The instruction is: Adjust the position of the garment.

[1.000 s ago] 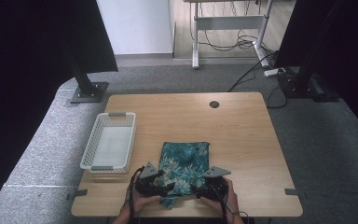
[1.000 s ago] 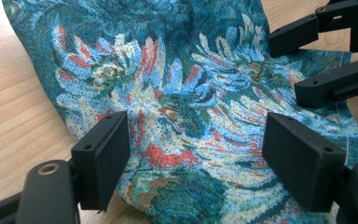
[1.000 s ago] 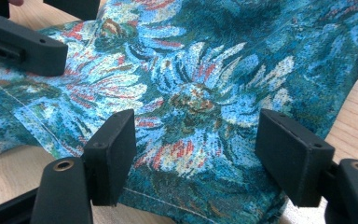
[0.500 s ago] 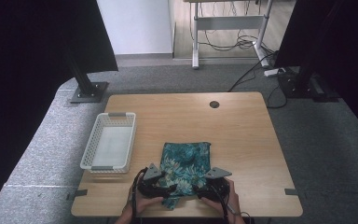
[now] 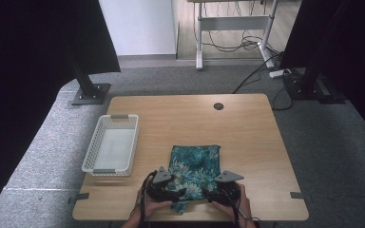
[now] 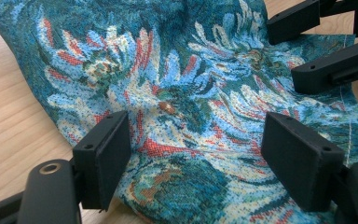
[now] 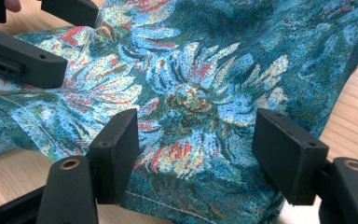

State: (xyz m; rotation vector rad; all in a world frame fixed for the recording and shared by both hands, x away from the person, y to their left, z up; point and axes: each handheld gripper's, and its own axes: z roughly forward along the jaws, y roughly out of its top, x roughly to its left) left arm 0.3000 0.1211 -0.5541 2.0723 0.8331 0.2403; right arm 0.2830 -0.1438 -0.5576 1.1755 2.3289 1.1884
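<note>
Since a second ago your two hands have hardly moved: both grippers stay at the near edge of the floral cloth (image 5: 194, 167), and the cloth lies in the same spot on the desk (image 5: 247, 128), near the front edge and just right of the white basket (image 5: 110, 150).

Your left gripper (image 6: 193, 158) has its jaws spread wide, with the teal, blue and red weave lying between them; nothing is clamped. Your right gripper (image 7: 196, 149) is likewise wide open over the cloth's hemmed edge, gripping nothing. Whether either lower jaw tip actually touches the fabric is hard to judge from these angles. Each gripper view shows the other gripper's black jaws at a top corner, close by over the same cloth.

The desk is light wood with a round cable hole (image 5: 218, 106) near its far edge. It stands on grey carpet (image 5: 323, 142). Beyond it you have a white wall panel (image 5: 138, 26), dark curtains (image 5: 28, 61) on both sides and a tangle of cables (image 5: 247, 42) under a second desk.
</note>
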